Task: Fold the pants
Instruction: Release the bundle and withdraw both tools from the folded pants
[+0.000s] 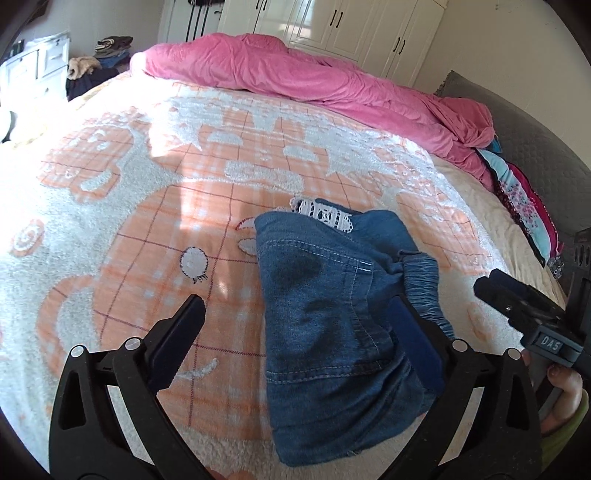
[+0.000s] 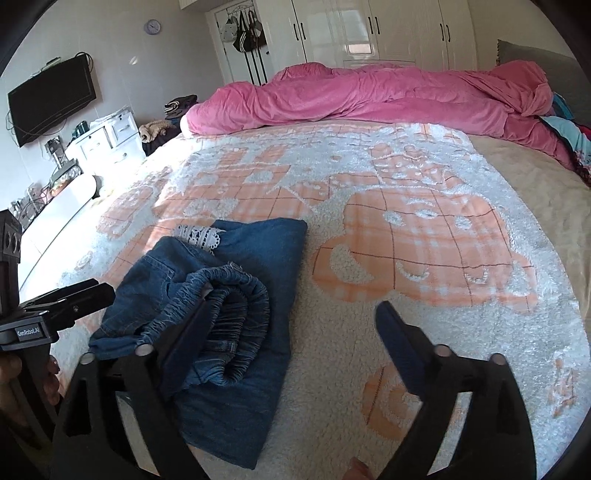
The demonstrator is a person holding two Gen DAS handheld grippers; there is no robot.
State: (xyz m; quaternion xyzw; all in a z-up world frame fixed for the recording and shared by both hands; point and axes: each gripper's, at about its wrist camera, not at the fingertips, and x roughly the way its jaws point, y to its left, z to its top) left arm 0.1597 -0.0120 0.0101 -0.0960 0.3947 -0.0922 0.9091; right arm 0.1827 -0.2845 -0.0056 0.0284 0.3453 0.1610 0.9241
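Observation:
A pair of blue denim pants (image 1: 325, 317) lies folded into a compact bundle on the orange and white blanket (image 1: 147, 192); a white lace trim (image 1: 327, 216) pokes out at its far end and the gathered elastic waistband (image 1: 424, 291) is on its right. My left gripper (image 1: 299, 306) is open, its right finger resting against the pants. In the right wrist view the pants (image 2: 236, 302) lie at lower left with the waistband (image 2: 236, 317) rolled on top. My right gripper (image 2: 295, 317) is open, its left finger touching the waistband.
A pink duvet (image 1: 295, 77) is bunched along the far side of the bed. Colourful folded clothes (image 1: 521, 199) lie at the right edge by a grey headboard (image 1: 535, 122). White wardrobes (image 2: 369, 33), a wall TV (image 2: 51, 99) and white drawers (image 2: 107, 140) stand beyond.

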